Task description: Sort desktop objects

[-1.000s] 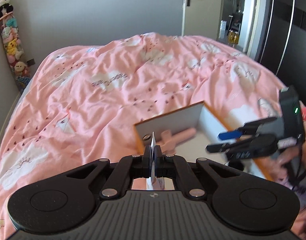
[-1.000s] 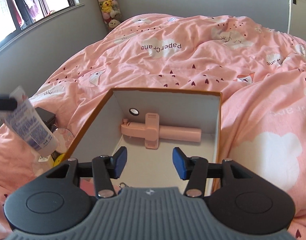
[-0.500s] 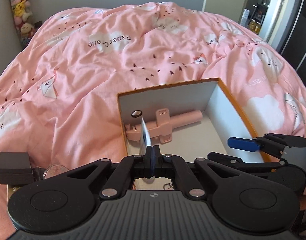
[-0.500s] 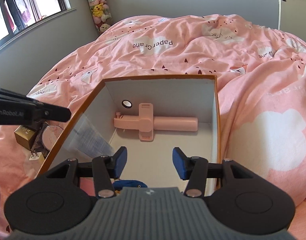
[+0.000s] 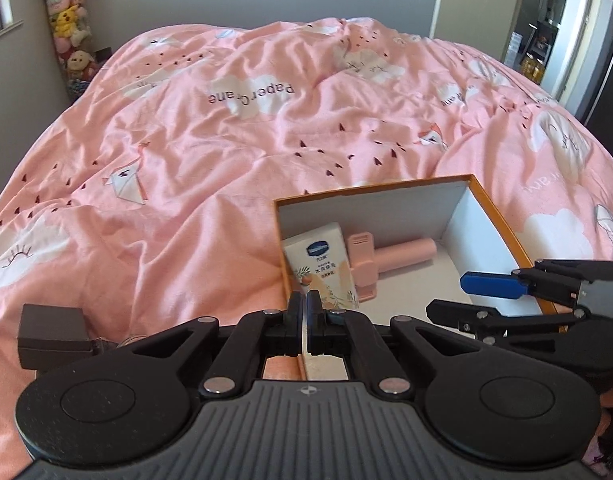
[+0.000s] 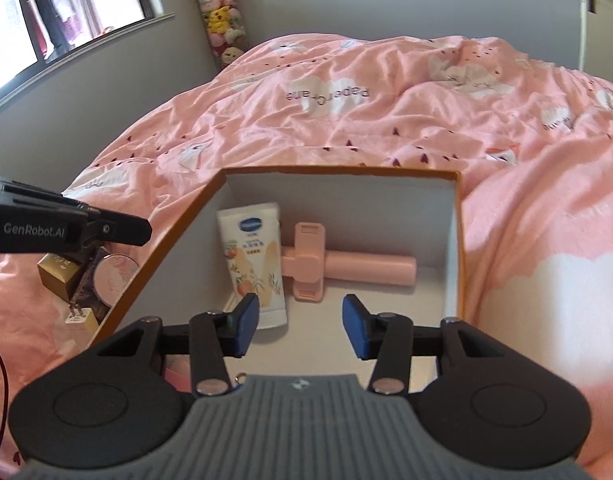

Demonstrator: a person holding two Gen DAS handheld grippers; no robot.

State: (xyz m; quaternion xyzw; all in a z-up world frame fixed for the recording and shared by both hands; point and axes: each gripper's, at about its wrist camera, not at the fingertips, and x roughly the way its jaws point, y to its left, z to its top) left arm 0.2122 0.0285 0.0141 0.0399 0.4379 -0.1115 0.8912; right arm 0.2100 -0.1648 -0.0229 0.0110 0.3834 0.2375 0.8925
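Left wrist view: the orange-rimmed white cardboard box (image 5: 370, 191) sits on the bed's pink printed quilt (image 5: 226, 160). Inside lie a white cream tube with fruit print (image 5: 322, 264) and a pink plastic clip-on handle (image 5: 390, 256). The left gripper (image 5: 302, 308) has its fingers pressed together on nothing I can make out. A black block (image 5: 50, 332) waits outside. Soft toys (image 5: 68, 32) hang in the corner.

Right wrist view: the tube (image 6: 254, 264) leans free against the box's (image 6: 338, 171) left wall, touching the handle (image 6: 346, 268). The right gripper (image 6: 300, 320) hangs over the box, its fingers about half apart, just closing slightly, empty. A gold carton (image 6: 60, 276), round pink tin (image 6: 116, 276) and white plug (image 6: 80, 316) remain unsorted. I'd judge the task partway. A window (image 6: 66, 8) lights the grey wall.
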